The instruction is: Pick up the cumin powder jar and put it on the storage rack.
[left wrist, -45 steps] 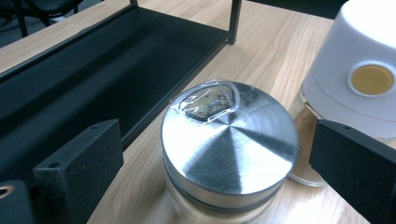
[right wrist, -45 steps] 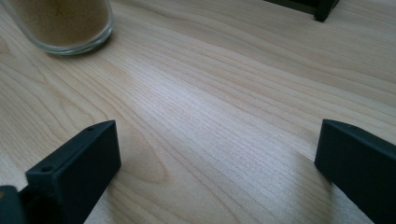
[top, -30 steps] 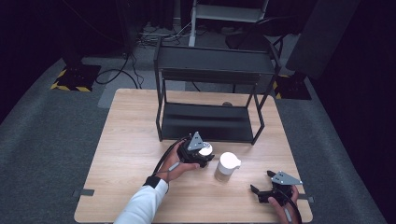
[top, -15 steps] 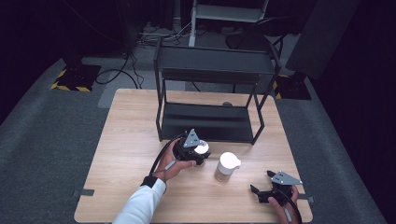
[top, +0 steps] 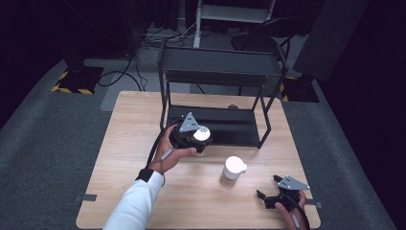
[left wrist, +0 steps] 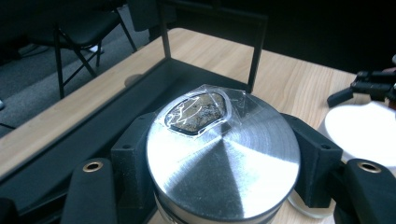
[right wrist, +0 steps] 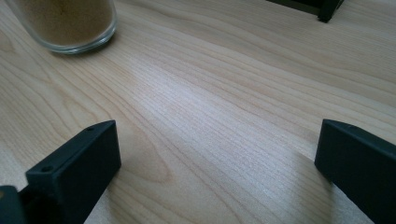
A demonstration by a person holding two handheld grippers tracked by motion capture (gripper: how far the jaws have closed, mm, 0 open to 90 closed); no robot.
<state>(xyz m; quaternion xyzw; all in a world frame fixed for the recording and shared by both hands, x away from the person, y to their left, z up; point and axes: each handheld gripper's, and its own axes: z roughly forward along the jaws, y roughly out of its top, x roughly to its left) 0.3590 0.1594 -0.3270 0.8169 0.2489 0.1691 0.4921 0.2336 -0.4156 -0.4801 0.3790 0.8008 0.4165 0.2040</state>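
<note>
Jaws of the left gripper (top: 194, 136) clamp a metal-lidded jar (top: 201, 134), now carried from mid-table to the black rack's (top: 220, 125) lower shelf edge, nearly shelved. Left gripper view: pads squeeze the lid (left wrist: 223, 158). Right gripper (right wrist: 217, 163) rests wide open, empty, near the spice jar (right wrist: 70, 23).

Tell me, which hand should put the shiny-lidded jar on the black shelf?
Left, probably. The left tongs already grip the shiny-lidded jar right in front of the black shelf. The right tongs sit open and empty near the table's near edge, farther from the shelf.
</note>
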